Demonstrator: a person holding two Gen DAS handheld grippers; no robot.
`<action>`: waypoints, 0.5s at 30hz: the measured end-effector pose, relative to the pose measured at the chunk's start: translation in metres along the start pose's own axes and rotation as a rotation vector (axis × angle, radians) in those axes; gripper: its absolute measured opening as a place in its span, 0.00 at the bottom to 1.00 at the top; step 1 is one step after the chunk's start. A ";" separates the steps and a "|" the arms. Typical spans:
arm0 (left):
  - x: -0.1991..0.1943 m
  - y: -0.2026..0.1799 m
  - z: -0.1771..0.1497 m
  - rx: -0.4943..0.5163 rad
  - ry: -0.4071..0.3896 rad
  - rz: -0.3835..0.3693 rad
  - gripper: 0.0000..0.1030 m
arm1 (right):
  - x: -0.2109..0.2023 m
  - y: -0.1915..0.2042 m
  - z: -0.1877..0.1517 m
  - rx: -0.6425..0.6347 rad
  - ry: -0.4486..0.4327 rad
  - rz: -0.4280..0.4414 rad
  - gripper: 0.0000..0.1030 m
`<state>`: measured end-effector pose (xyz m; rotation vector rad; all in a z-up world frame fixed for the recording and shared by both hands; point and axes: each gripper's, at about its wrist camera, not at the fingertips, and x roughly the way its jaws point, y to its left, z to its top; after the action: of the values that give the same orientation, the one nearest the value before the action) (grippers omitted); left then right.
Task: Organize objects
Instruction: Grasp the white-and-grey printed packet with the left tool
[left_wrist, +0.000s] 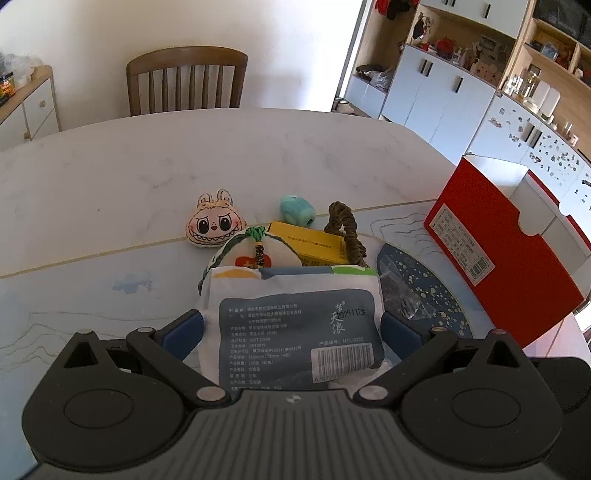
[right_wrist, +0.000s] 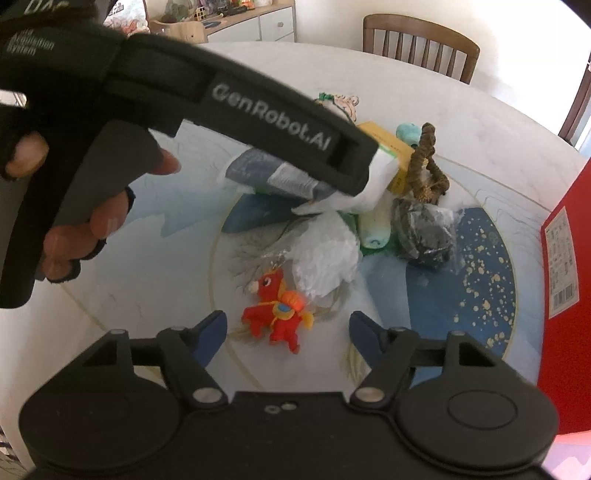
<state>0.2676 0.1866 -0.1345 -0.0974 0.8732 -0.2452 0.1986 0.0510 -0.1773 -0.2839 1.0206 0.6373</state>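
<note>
My left gripper (left_wrist: 291, 328) is shut on a white and grey-blue tissue pack (left_wrist: 295, 325) and holds it above the table. In the right wrist view the pack (right_wrist: 280, 177) hangs from the left gripper, raised over the pile. My right gripper (right_wrist: 288, 328) is open and empty, with a red plush horse (right_wrist: 277, 314) lying on the table between and just beyond its fingers. A white crumpled bag (right_wrist: 325, 254), a dark packet (right_wrist: 424, 229), a yellow box (left_wrist: 310, 243), a brown twisted rope (left_wrist: 343, 229), a teal toy (left_wrist: 295, 210) and a grinning plush face (left_wrist: 214, 221) lie around.
A red open box (left_wrist: 509, 254) stands at the right, also in the right wrist view (right_wrist: 569, 280). The round marble table (left_wrist: 110, 177) carries a blue patterned mat (right_wrist: 487, 280). A wooden chair (left_wrist: 186, 79) stands at the far side. Cabinets line the right wall.
</note>
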 end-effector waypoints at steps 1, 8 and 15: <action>-0.001 0.000 0.000 -0.002 -0.003 0.000 1.00 | 0.000 0.000 -0.001 -0.003 -0.006 -0.003 0.68; -0.005 0.000 -0.002 -0.020 -0.016 -0.001 0.78 | 0.001 -0.003 -0.001 0.001 -0.023 -0.002 0.54; -0.015 -0.010 -0.002 -0.006 -0.036 -0.037 0.39 | 0.001 -0.006 -0.003 0.005 -0.032 0.014 0.39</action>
<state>0.2554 0.1808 -0.1227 -0.1232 0.8369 -0.2750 0.2001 0.0447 -0.1800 -0.2618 0.9944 0.6505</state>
